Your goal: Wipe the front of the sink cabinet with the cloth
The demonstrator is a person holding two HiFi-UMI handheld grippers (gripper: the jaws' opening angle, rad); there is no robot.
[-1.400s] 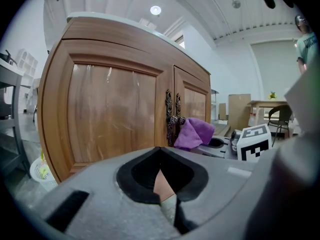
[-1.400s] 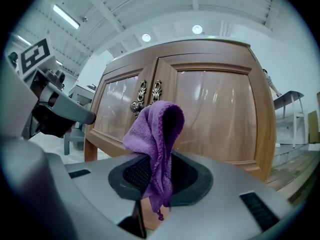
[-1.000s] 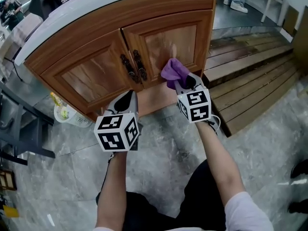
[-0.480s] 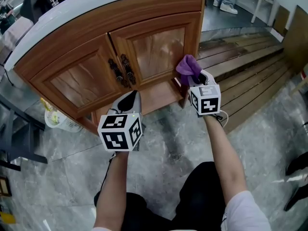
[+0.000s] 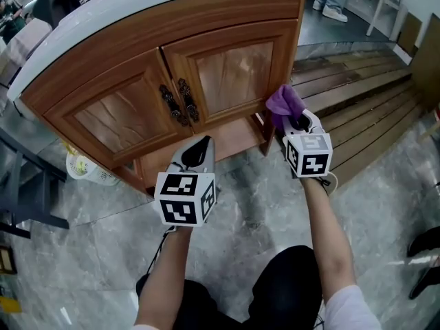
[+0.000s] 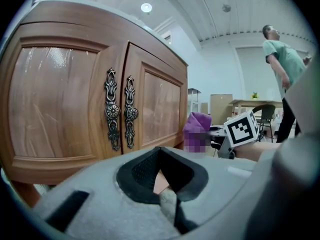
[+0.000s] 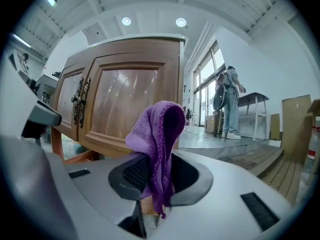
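Observation:
The sink cabinet (image 5: 137, 60) is brown wood with two panelled doors and dark ornate handles (image 5: 176, 102) at the middle. A purple cloth (image 5: 284, 101) hangs folded from my right gripper (image 5: 292, 119), which is shut on it. In the head view the cloth lies over the lower right corner of the right door (image 5: 237, 67); contact cannot be told. The right gripper view shows the cloth (image 7: 159, 131) draped over the jaws before the door (image 7: 130, 106). My left gripper (image 5: 198, 148) is shut and holds nothing, low in front of the cabinet base. In the left gripper view it (image 6: 162, 186) points at the handles (image 6: 119, 111).
A white mesh basket (image 5: 86, 167) stands on the marble floor left of the cabinet. Wooden steps (image 5: 357, 91) run along the right. Dark frame legs (image 5: 27, 208) are at the far left. A person (image 7: 230, 104) stands by a table far behind, and a dark shoe (image 5: 423, 243) shows at right.
My right gripper has carried the cloth to the right, from the middle of the right door to its lower right corner. My left gripper has drifted a little right and nearer.

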